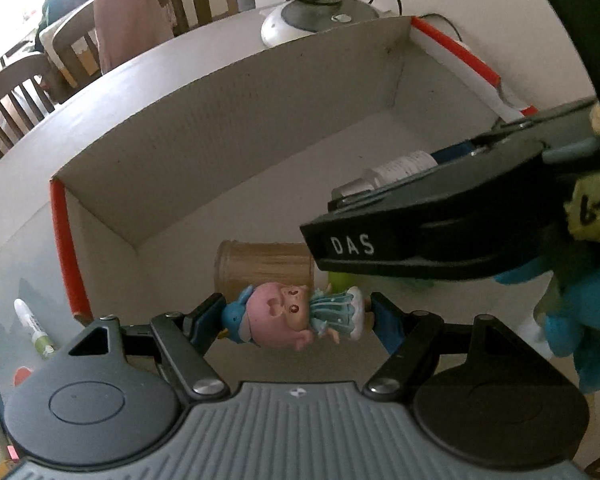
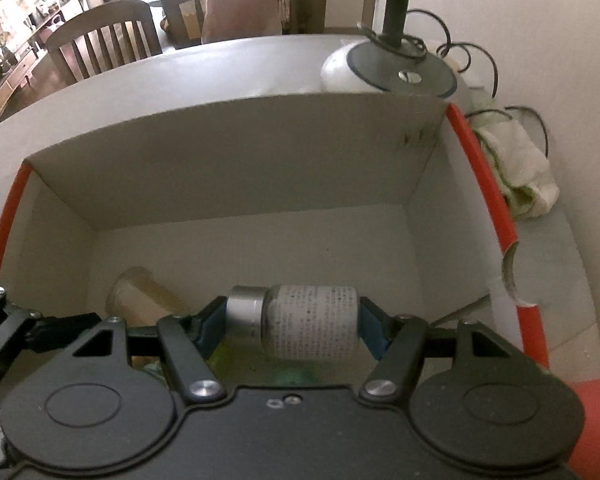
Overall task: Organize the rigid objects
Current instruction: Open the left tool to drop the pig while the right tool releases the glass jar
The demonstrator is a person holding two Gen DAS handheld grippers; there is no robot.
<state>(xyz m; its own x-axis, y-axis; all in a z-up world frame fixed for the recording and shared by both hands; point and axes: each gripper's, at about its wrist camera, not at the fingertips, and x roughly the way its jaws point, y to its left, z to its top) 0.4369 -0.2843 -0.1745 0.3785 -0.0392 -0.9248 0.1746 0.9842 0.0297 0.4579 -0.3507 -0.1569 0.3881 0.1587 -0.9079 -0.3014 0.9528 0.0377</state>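
Left wrist — pink-haired doll (image 1: 296,316) sideways, teal dress, apparently plastic.

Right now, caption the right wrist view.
Right tool clamps a labelled bottle sideways above the open cardboard box.

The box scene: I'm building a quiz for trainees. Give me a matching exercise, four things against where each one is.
Things:
1. doll
2. bottle
3. cup
4. pen

Places:
A. lying in the box
B. in the right gripper
C. on the table, outside the box
D. in the left gripper

Pairs: 1-D, 2-B, 3-A, 4-C
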